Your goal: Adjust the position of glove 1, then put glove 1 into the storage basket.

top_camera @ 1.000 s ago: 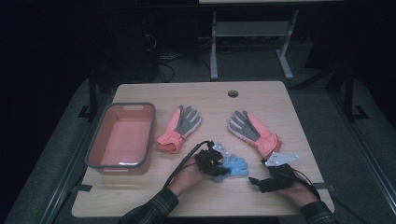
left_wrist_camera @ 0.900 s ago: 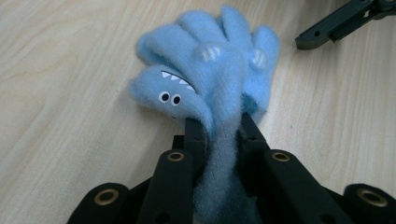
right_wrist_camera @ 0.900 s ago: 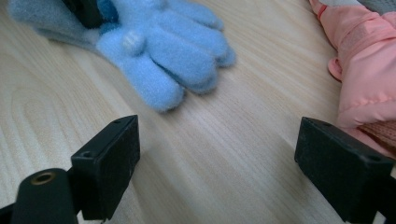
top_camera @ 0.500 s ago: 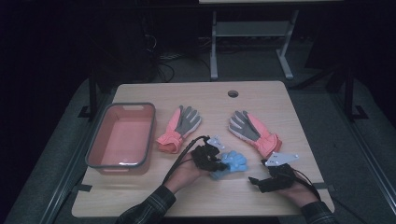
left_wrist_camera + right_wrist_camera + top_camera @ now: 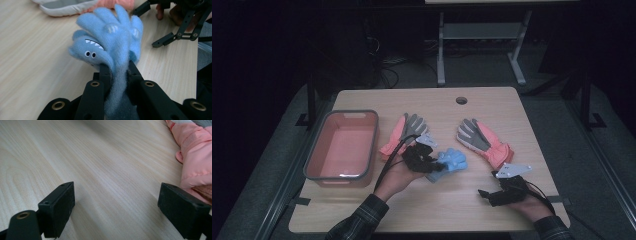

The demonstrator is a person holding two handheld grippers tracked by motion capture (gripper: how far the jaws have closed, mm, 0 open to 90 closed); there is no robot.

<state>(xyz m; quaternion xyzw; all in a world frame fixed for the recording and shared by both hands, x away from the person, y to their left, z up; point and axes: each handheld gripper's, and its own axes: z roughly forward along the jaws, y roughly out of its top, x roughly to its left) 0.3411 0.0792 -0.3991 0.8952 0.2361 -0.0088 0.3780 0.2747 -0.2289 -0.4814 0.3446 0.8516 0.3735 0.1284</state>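
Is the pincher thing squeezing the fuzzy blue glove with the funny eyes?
Touching. In the left gripper view, the left gripper has both black jaws pressed against the blue glove, pinching its cuff between them.

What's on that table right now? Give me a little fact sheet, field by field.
Held item: blue fuzzy glove, pinched at its cuff
Left gripper: jaws shut on it
Right gripper: jaws open, nothing between them, low over the table
Lying flat: left pink glove, right pink glove
Container: pink bin, left side
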